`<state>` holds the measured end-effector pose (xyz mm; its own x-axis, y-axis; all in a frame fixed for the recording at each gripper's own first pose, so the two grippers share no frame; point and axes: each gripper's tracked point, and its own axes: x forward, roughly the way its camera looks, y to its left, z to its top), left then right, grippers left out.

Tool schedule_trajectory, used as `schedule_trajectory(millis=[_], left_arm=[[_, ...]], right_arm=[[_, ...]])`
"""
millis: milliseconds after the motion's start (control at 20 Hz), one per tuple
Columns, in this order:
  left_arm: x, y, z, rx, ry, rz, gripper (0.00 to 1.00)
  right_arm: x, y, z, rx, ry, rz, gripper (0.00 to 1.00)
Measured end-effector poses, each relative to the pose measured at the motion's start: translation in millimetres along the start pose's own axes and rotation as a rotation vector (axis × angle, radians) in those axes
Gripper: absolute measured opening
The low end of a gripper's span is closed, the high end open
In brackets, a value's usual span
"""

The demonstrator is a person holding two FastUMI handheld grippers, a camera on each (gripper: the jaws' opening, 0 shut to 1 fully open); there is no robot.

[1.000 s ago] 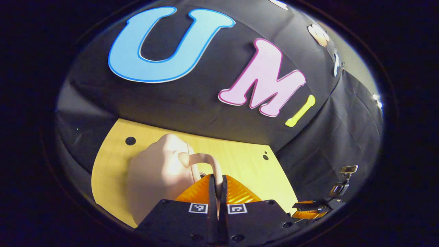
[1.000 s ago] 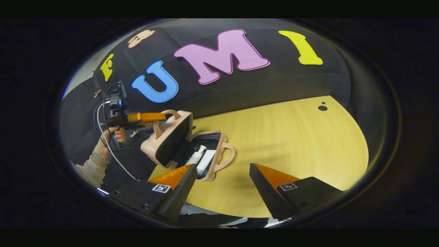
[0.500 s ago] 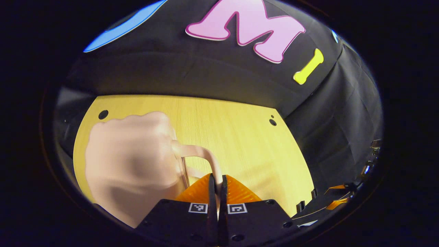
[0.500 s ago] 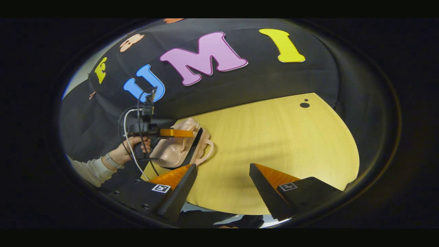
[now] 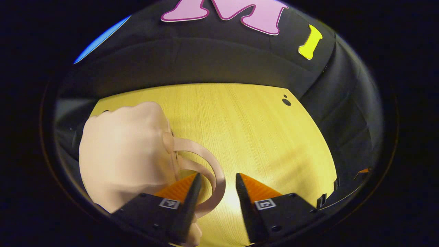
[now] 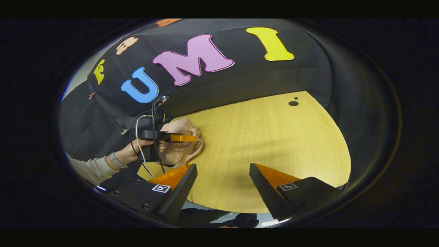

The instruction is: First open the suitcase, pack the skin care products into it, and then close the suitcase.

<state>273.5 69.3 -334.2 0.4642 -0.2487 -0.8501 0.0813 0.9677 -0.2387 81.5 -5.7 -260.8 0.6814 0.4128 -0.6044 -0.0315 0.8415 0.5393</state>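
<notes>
Here, smooth rounded suitcase (image 5: 123,154) lies shut on wood-grain table (image 5: 247,130).

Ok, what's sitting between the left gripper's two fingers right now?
In the left gripper view, the pink suitcase handle loops into the gap of the open left gripper, with bare wooden table beyond it.

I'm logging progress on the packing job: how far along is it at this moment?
Done: the small pink hard-shell suitcase lies shut on the yellow wooden table, so packing looks finished. In hand: the left gripper is open around the looped pink handle; the right gripper hangs open, apart. Left: likely just withdrawing.
</notes>
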Motion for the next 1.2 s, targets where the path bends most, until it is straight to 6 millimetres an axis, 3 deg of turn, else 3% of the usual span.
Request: schedule_trajectory(millis=[50,150,350,450,650,750,950,1200], left_arm=[[-6.1,-1.0,3.7,0.004,-0.024,0.008,0.87],[-25.2,6.2,14.2,0.027,-0.112,0.075,0.99],[-78.2,-5.9,22.3,0.047,-0.268,0.152,0.96],[-116.0,-11.3,26.2,0.076,-0.366,0.197,0.96],[-180.4,-27.7,19.8,0.073,-0.491,0.227,0.96],[-214.8,-31.3,15.2,0.057,-0.540,0.236,0.97],[-289.3,-25.1,23.3,0.074,-0.729,0.283,0.97],[-345.0,-19.5,9.6,0.063,-0.825,0.236,0.97]], right_arm=[[-0.8,-0.7,0.9,-0.003,0.000,0.009,0.97],[-1.7,-0.7,1.5,-0.012,0.000,0.027,0.98],[-3.5,1.0,3.8,-0.061,-0.013,0.042,0.98],[-4.8,1.3,9.2,-0.100,-0.035,0.023,0.98],[-15.4,22.9,37.6,-0.204,-0.158,-0.035,0.98],[-27.5,33.9,61.6,-0.253,-0.265,-0.100,0.98],[-56.8,76.1,98.0,-0.319,-0.477,-0.187,0.97],[-100.6,147.8,125.4,-0.468,-0.721,-0.255,0.97]])
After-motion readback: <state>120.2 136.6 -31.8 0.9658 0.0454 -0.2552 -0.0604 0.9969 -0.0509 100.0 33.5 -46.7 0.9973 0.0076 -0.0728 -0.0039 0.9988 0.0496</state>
